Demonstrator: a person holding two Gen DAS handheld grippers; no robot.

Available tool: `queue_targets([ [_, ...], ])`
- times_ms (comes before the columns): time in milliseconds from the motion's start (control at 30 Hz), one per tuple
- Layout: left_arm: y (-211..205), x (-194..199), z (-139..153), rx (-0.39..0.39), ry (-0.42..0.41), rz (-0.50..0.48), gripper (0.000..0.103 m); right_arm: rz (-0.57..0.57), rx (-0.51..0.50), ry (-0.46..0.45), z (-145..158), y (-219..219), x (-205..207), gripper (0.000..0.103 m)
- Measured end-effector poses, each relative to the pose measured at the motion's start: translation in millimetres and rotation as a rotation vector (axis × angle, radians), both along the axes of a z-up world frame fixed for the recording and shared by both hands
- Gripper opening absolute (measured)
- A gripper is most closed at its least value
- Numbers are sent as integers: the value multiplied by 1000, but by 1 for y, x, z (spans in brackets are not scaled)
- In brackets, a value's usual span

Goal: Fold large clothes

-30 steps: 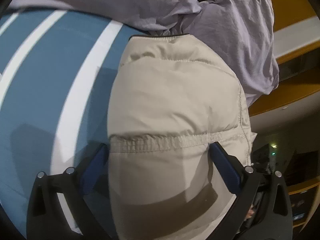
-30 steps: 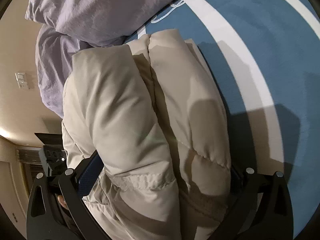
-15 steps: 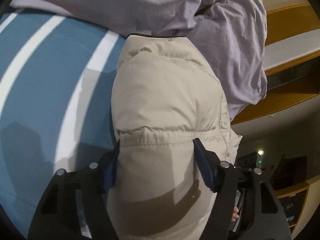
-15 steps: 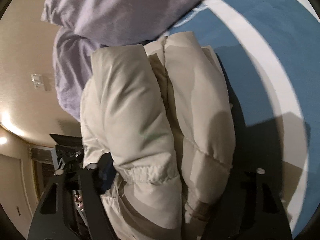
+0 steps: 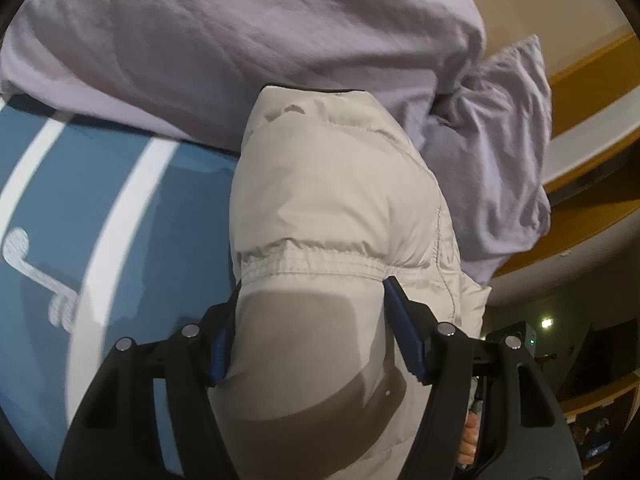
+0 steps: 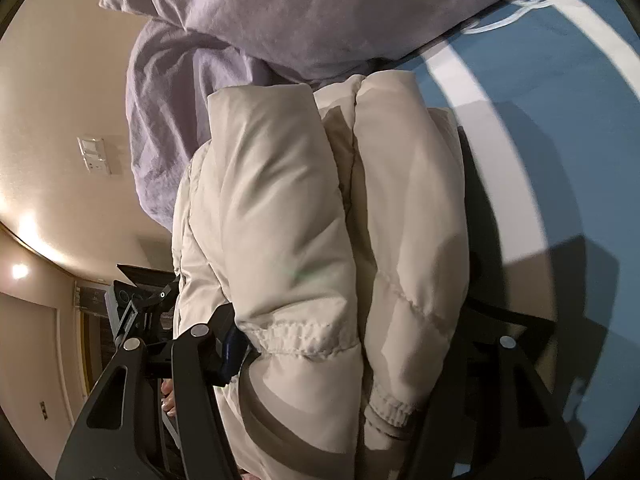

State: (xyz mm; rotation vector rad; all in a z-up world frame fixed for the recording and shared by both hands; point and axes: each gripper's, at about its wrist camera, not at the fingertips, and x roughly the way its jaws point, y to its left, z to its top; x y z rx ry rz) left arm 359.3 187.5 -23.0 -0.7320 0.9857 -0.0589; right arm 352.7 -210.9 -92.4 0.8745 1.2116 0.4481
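Observation:
A folded cream puffer jacket (image 5: 332,208) fills the middle of both wrist views. It is lifted above the blue bed cover with white stripes (image 5: 120,200). My left gripper (image 5: 312,332) is shut on one end of the folded bundle, its blue pads (image 5: 404,336) pressed into the fabric. My right gripper (image 6: 348,344) is shut on the other end of the jacket (image 6: 300,220); its right finger is hidden behind the padding. An elastic cuff (image 6: 388,412) hangs at the lower right.
Lilac pillows (image 5: 240,40) lie just beyond the jacket, also in the right wrist view (image 6: 300,12). The striped cover (image 6: 560,160) lies to the right there. A beige wall with a switch plate (image 6: 94,156) and wooden shelving (image 5: 592,208) stand beyond the bed.
Both grippers have closed tighter on the jacket and carried it up and toward the pillows. The pillows and the room beyond the bed now fill more of both views.

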Motion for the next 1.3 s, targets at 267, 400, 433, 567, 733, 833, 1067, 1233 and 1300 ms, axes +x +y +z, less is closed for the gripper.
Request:
queue_targets([
  [267, 5, 1, -14, 118, 6, 9, 77, 6, -75, 23, -5, -1, 3, 75],
  [400, 1, 0, 3, 266, -16, 23, 79, 14, -116, 9, 14, -16, -1, 77],
  [433, 0, 0, 12, 312, -40, 38, 79, 11, -124, 6, 17, -17, 0, 77],
  [567, -11, 4, 35, 394, -111, 47, 83, -5, -217, -40, 34, -22, -4, 79],
  [733, -39, 17, 42, 465, -153, 0, 84, -73, -404, -132, 64, -18, 8, 79],
  [833, -55, 26, 35, 503, -150, -39, 84, -92, -504, -198, 81, -5, 18, 79],
  [1067, -80, 33, 13, 617, -130, -83, 88, -78, -692, -383, 96, 54, 34, 79],
  [1233, -81, 29, 5, 635, -149, -81, 88, -94, -792, -469, 84, 79, 34, 79],
  [1300, -80, 28, 3, 632, -155, -79, 88, -88, -822, -464, 74, 82, 34, 79],
])
